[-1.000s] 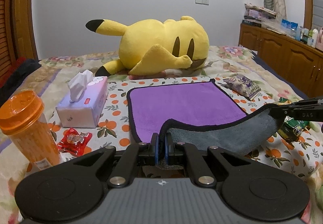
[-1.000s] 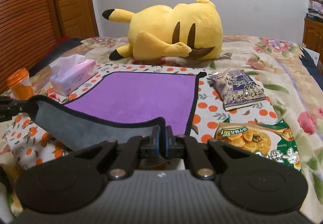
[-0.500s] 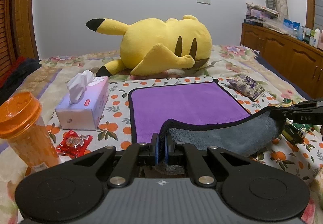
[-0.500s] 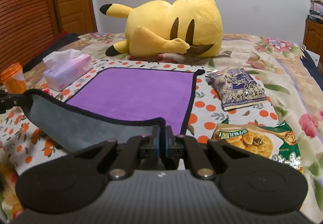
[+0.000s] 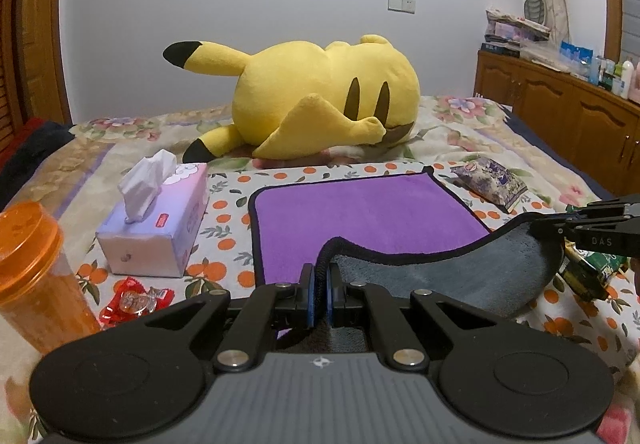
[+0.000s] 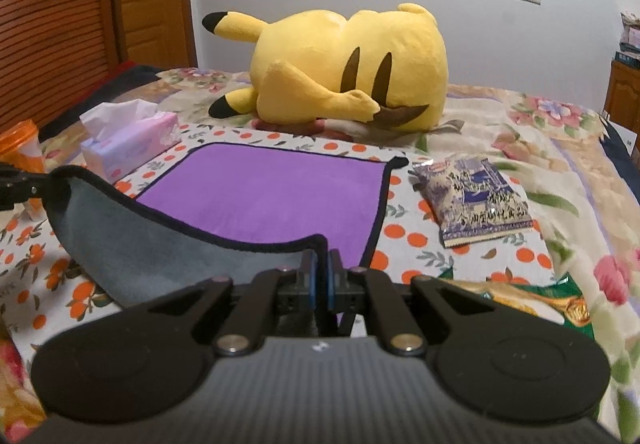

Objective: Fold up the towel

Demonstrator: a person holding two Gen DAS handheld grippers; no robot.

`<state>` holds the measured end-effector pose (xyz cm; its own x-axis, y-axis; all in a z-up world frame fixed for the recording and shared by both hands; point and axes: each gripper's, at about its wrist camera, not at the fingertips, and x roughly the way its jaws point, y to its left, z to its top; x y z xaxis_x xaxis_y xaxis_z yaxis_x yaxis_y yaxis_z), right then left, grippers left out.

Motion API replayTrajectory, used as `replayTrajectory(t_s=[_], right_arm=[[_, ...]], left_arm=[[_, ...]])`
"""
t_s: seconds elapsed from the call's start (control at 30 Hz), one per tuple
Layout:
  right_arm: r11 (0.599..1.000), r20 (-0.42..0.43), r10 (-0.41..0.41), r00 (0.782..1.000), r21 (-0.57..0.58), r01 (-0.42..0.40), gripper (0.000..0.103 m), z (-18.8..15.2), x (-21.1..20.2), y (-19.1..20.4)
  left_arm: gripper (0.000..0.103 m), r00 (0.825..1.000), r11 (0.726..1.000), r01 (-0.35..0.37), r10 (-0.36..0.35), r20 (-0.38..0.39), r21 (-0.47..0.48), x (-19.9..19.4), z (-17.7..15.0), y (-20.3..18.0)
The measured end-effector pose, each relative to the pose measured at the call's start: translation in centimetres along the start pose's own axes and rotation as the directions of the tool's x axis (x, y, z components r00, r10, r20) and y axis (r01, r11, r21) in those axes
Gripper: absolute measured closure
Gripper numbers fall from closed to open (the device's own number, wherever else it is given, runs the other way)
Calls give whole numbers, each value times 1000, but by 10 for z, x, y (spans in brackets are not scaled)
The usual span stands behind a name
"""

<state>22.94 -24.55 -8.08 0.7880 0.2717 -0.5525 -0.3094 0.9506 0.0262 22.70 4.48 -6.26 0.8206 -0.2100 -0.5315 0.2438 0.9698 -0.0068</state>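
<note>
A purple towel (image 5: 360, 216) with a black hem and a grey underside lies on the bed; it also shows in the right wrist view (image 6: 272, 200). Its near edge is lifted, so the grey underside (image 5: 452, 276) faces me and sags between the two grippers. My left gripper (image 5: 319, 286) is shut on the near left corner. My right gripper (image 6: 320, 272) is shut on the near right corner. The right gripper also shows at the right edge of the left wrist view (image 5: 560, 222). The far half of the towel lies flat.
A yellow plush toy (image 5: 320, 100) lies behind the towel. A tissue box (image 5: 156, 224), an orange bottle (image 5: 32, 276) and a red wrapper (image 5: 136, 298) are to the left. Snack bags (image 6: 472, 196) (image 6: 532, 308) lie to the right. A wooden cabinet (image 5: 568, 112) stands at far right.
Both grippers have lifted and carried the towel's near edge forward, toward the far edge. More grey underside shows and less purple is uncovered.
</note>
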Motion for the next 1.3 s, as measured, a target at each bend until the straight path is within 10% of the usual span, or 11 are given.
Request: replayTrajectory(t_s=[1.3], right_arm=[[994, 127, -26, 992, -104, 40, 98, 54, 27, -6]], left_arm=[[97, 997, 999, -27, 25, 76, 30, 42, 53, 10]])
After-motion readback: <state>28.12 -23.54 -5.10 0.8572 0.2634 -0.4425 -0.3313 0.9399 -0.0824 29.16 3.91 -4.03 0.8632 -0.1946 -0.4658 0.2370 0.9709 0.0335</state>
